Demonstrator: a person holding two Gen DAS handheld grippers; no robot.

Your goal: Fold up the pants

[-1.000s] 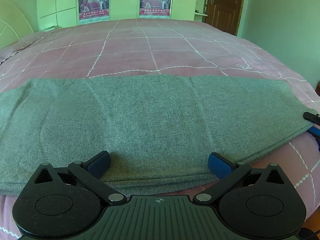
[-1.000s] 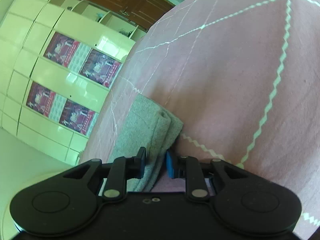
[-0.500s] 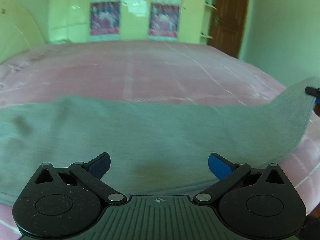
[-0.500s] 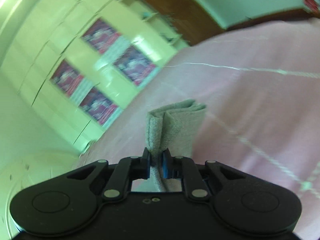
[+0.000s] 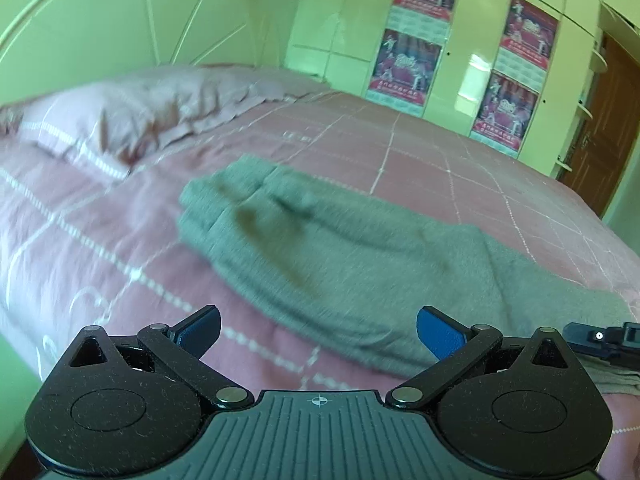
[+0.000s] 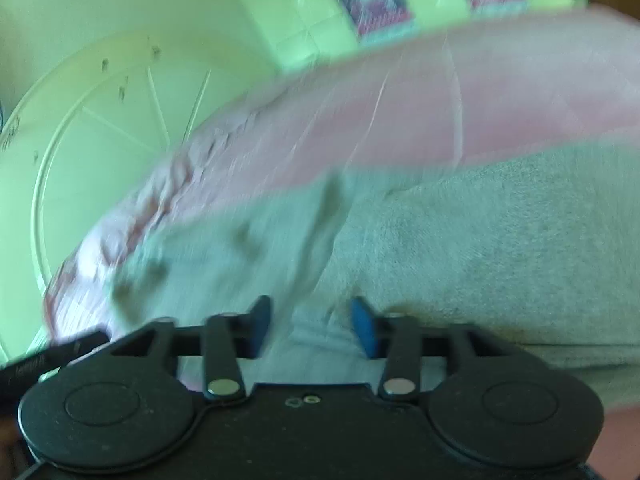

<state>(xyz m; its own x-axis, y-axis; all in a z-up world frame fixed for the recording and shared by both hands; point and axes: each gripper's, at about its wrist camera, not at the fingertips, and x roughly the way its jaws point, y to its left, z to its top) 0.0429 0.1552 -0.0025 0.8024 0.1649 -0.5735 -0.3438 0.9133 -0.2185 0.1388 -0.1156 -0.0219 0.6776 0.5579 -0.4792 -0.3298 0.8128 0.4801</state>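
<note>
The grey pants point(image 5: 340, 248) lie folded over on the pink bedspread point(image 5: 100, 240), running from the middle toward the right edge of the left wrist view. My left gripper point(image 5: 318, 330) is open and empty, just above the near edge of the pants. In the blurred right wrist view the grey pants point(image 6: 480, 240) fill the lower right. My right gripper point(image 6: 312, 326) is open, its jaws apart over the cloth with nothing held. Its tip point(image 5: 604, 340) shows at the right edge of the left wrist view, on the pants.
A pink pillow point(image 5: 132, 112) lies at the head of the bed against the pale headboard point(image 5: 120, 20). White cupboards with posters point(image 5: 452, 40) stand behind the bed, and a brown door point(image 5: 604, 128) is at the far right.
My right gripper carried the pants' end over toward the pillow side, then opened and let go. The pants now lie folded. My left gripper swung left, staying open.
</note>
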